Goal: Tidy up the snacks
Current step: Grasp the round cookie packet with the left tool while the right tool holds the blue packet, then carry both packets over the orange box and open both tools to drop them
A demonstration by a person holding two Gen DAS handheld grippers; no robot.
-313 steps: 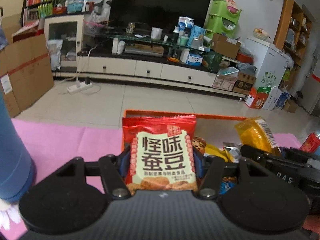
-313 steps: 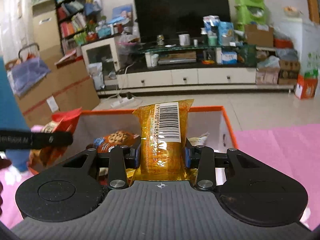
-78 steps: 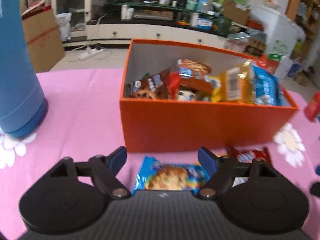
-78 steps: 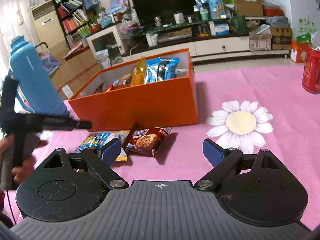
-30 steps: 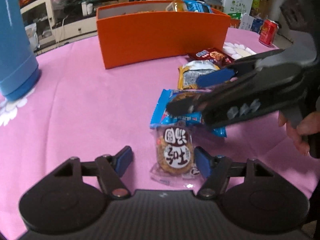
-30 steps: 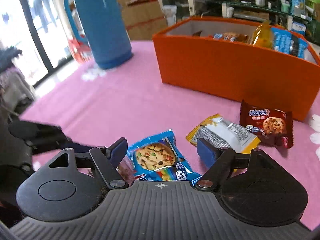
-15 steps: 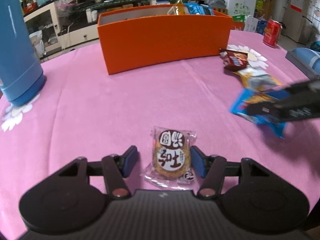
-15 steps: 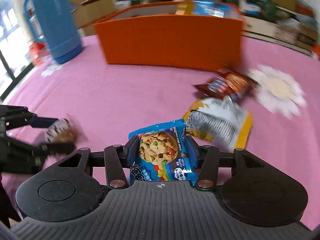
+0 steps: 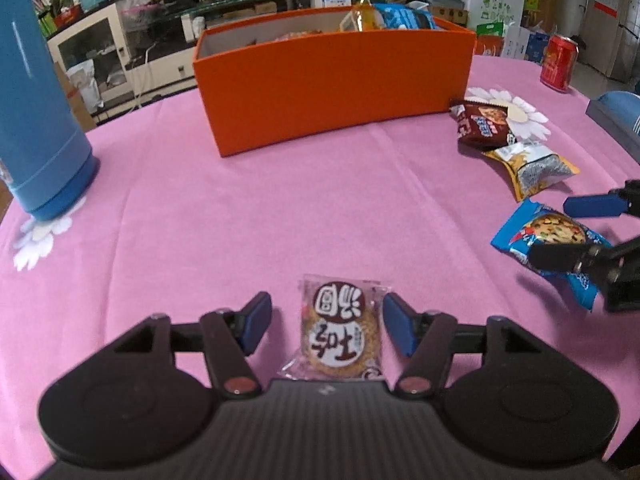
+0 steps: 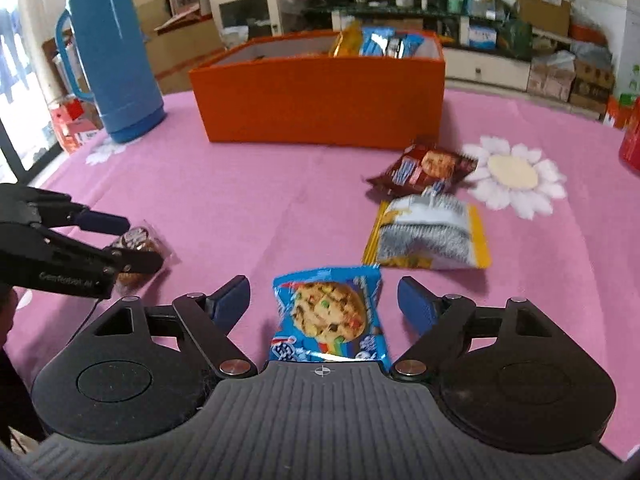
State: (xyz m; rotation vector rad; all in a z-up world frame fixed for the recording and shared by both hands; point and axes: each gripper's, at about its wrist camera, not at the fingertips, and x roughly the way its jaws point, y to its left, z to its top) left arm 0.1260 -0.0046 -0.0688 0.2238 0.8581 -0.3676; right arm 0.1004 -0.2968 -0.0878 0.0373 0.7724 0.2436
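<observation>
A clear-wrapped round cookie [image 9: 342, 334] lies flat on the pink tablecloth between the fingers of my left gripper [image 9: 326, 326]. Those jaws are opening and their pads stand clear of the wrapper. The blue cookie packet [image 10: 330, 314] lies on the cloth inside my right gripper [image 10: 324, 304], whose jaws are opening too, with a gap on both sides. The blue packet [image 9: 550, 244] and the right gripper [image 9: 568, 232] also show at the right edge of the left wrist view. The left gripper [image 10: 120, 240] straddles the round cookie [image 10: 136, 248] in the right wrist view. The orange box [image 9: 332, 80] holds several snacks.
A brown cookie packet [image 10: 424, 170] and a yellow-and-silver packet [image 10: 428, 238] lie right of the box. A blue thermos [image 10: 114, 48] stands at the far left. A red can [image 9: 558, 62] sits at the far right. Daisy prints [image 10: 514, 178] mark the cloth.
My right gripper, shut on the blue packet half a second ago, has opened, leaving the packet on the cloth. The left gripper's fingers have spread slightly around the round cookie.
</observation>
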